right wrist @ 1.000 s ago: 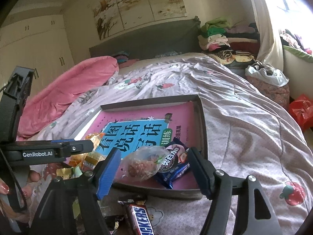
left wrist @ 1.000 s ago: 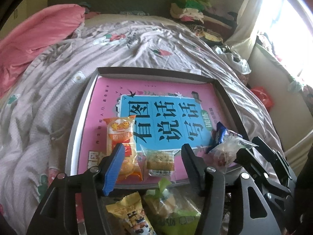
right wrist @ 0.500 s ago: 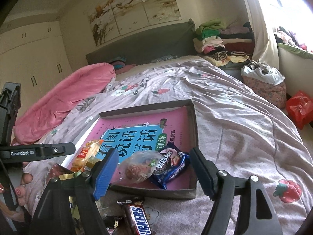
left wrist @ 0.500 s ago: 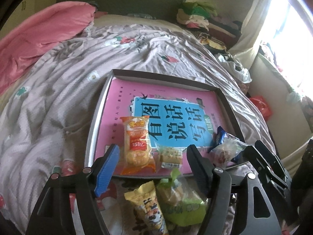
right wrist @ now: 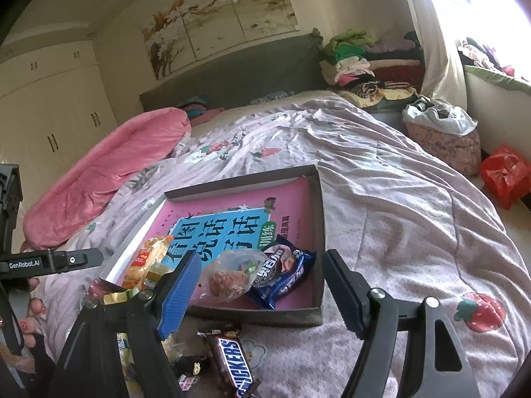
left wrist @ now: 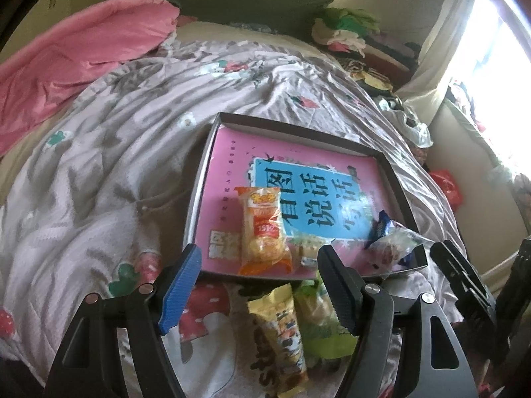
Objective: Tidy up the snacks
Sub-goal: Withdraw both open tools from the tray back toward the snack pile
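Observation:
A shallow dark box [left wrist: 212, 139] lies on the bed with a pink and blue book [left wrist: 229, 169] as its floor. An orange snack packet [left wrist: 264, 229], a small cracker packet [left wrist: 308, 248], a clear bag [right wrist: 232, 275] and a blue cookie packet [right wrist: 285, 275] lie along its near end. My left gripper [left wrist: 259, 257] hangs open above the box's near rim, gripping nothing. A yellow packet [left wrist: 282, 328] and a green packet [left wrist: 322, 325] lie on the quilt below it. My right gripper [right wrist: 262, 258] is open too, over the clear bag, with a Snickers bar [right wrist: 232, 361] beneath it.
A rumpled quilt with strawberry print [right wrist: 398, 232] covers the bed, and a pink duvet [left wrist: 83, 53] is bunched at the far left. Clothes are piled by the headboard [right wrist: 358, 66]. A red bag [right wrist: 504, 172] sits on the floor at right. A person's hand [right wrist: 26, 331] holds the left gripper.
My left gripper has drawn back and up from the box and its jaws have widened; the orange packet lies clear of its fingers. The right gripper has hardly moved.

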A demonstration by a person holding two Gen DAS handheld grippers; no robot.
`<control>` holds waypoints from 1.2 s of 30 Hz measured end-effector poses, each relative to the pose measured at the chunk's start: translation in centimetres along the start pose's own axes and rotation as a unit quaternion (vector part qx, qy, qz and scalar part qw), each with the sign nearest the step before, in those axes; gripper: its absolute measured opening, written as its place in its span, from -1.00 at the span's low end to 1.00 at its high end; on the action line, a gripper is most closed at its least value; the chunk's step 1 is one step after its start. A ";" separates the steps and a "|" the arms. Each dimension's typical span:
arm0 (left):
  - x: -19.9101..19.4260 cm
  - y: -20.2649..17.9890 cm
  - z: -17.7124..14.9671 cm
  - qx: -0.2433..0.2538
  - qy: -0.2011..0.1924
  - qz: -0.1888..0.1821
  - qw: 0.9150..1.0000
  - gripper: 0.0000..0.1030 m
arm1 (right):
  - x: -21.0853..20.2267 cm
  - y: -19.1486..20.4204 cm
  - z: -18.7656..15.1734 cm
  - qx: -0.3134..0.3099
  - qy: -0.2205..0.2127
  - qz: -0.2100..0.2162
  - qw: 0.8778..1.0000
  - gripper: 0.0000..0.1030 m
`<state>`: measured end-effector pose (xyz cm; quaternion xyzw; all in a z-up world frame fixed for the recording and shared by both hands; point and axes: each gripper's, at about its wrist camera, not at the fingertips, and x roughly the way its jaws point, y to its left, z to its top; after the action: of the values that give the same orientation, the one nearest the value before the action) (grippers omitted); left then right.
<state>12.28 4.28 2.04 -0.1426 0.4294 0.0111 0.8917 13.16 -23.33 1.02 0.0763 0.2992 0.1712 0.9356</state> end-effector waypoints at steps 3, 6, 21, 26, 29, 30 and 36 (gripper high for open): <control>-0.1 0.3 -0.3 -0.001 0.002 0.001 1.000 0.44 | -0.5 0.0 -0.1 0.001 0.000 -0.002 1.000 0.45; -0.2 0.6 -0.6 -0.003 0.005 0.002 1.000 0.44 | -0.5 0.0 -0.2 0.002 0.003 -0.005 1.000 0.45; -0.5 0.9 -2.4 -0.001 0.018 -0.004 1.000 0.44 | -1.3 0.3 -1.7 -0.002 0.049 -0.014 0.999 0.46; -0.4 0.8 -3.2 0.003 0.026 -0.007 1.000 0.44 | -0.8 0.6 -2.5 -0.010 0.076 -0.019 0.997 0.46; -0.4 0.8 -3.6 0.005 0.030 -0.009 0.999 0.44 | -0.5 0.6 -3.1 -0.014 0.092 -0.022 0.995 0.46; -0.3 0.8 -3.8 0.005 0.032 -0.009 0.999 0.44 | -0.3 0.6 -3.3 -0.017 0.098 -0.025 0.995 0.46; -0.1 0.6 -4.6 0.008 0.042 -0.010 0.999 0.44 | 0.4 0.9 -4.2 -0.036 0.126 -0.035 0.991 0.45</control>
<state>8.65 3.65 -0.74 -0.1401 0.4651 -0.0072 0.8741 10.75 -22.17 -2.33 0.0100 0.4112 0.1576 0.8978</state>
